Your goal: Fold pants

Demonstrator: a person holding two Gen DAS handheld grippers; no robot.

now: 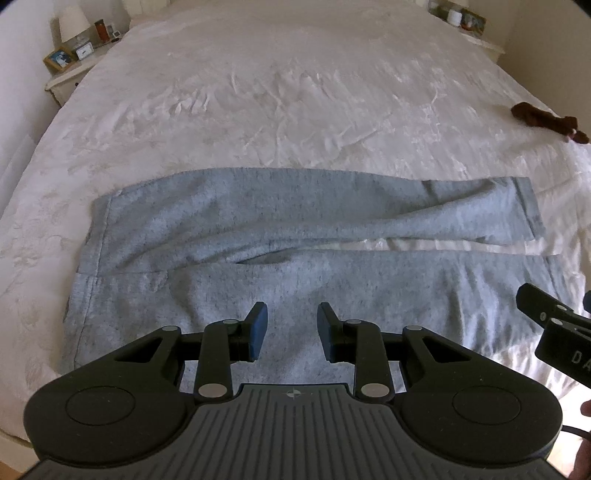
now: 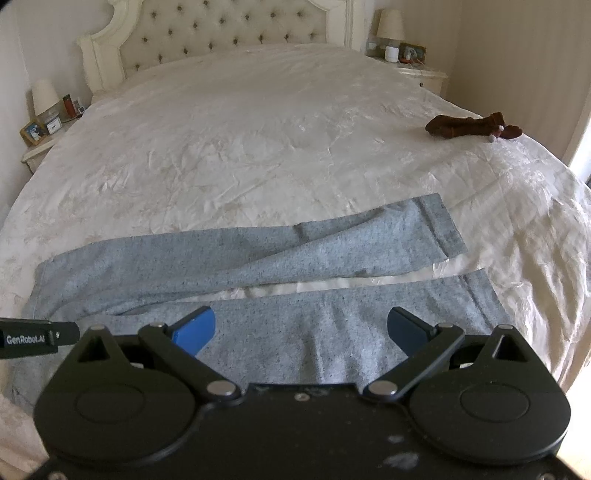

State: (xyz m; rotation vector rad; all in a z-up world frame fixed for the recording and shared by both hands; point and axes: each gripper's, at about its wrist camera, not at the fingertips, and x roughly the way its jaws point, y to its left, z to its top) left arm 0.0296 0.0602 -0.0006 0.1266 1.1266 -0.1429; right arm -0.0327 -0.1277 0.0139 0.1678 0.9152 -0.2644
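Observation:
Grey sweatpants (image 1: 295, 229) lie flat across the near part of a white bed, waistband to the left, both legs running right with a strip of sheet showing between them. They also show in the right wrist view (image 2: 258, 258). My left gripper (image 1: 291, 332) is open and empty, held over the near leg close to the crotch. My right gripper (image 2: 299, 330) is wide open and empty over the near leg, further toward the cuffs. Its body shows at the right edge of the left wrist view (image 1: 554, 325).
The white bedspread (image 2: 258, 129) stretches back to a tufted headboard (image 2: 221, 33). A dark brown sock bundle (image 2: 472, 127) lies at the bed's right side. Nightstands with lamps and frames stand at the left (image 2: 40, 125) and the right (image 2: 410, 55).

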